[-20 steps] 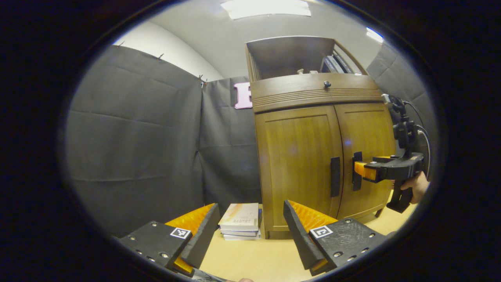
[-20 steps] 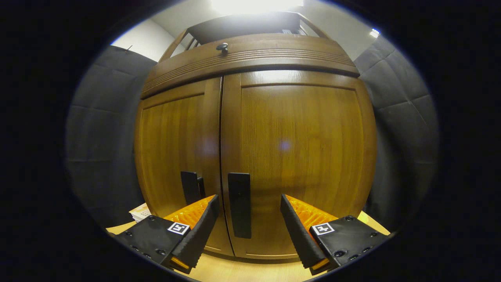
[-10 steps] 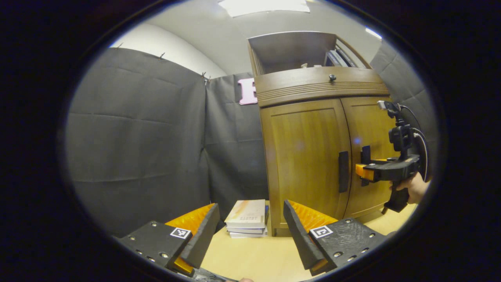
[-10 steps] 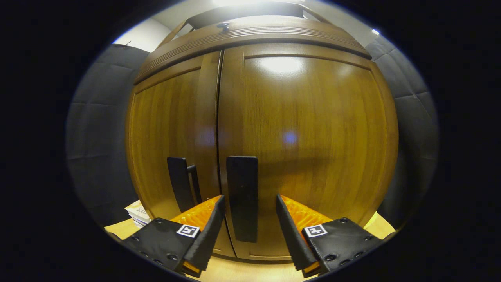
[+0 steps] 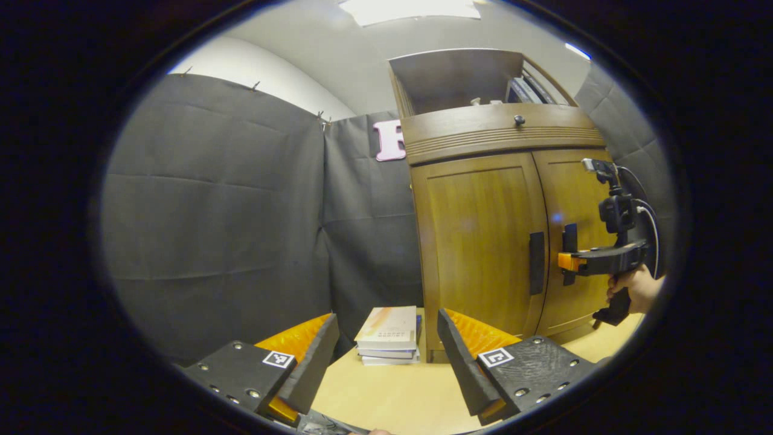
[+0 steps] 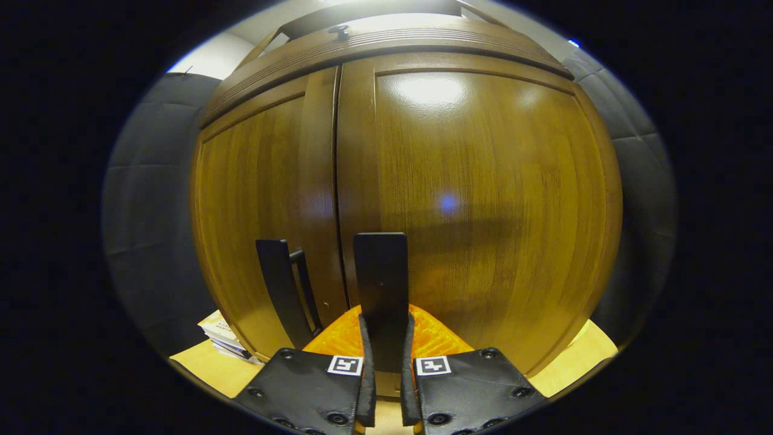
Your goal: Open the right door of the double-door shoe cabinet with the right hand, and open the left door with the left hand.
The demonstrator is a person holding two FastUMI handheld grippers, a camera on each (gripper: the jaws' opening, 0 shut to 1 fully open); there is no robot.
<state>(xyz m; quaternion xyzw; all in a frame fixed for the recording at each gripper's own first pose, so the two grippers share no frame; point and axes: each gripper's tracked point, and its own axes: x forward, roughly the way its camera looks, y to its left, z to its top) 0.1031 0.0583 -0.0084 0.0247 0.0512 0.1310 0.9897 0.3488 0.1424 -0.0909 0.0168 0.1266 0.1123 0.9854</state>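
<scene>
The wooden shoe cabinet (image 5: 483, 241) stands with both doors closed. In the right gripper view the right door (image 6: 483, 199) looms close, and my right gripper (image 6: 384, 353) is shut on its dark vertical handle (image 6: 380, 278), one finger pressing each side. The left door's handle (image 6: 279, 284) sits just to the left of it. In the left gripper view my left gripper (image 5: 386, 356) is open and empty, well back from the cabinet, with the left door handle (image 5: 536, 263) ahead to the right. There the right gripper (image 5: 570, 261), held by a hand (image 5: 634, 289), meets the right door handle (image 5: 569, 241).
A stack of books (image 5: 389, 335) lies on the light wooden floor (image 5: 398, 393) at the cabinet's left foot. Black cloth walls (image 5: 229, 211) close in the booth on the left and behind. An open shelf (image 5: 465, 81) with a few items tops the cabinet above a knobbed drawer.
My right gripper moved in onto the right door handle and closed on it. The left gripper drifted slightly left, so the cabinet sits a little farther right in its view.
</scene>
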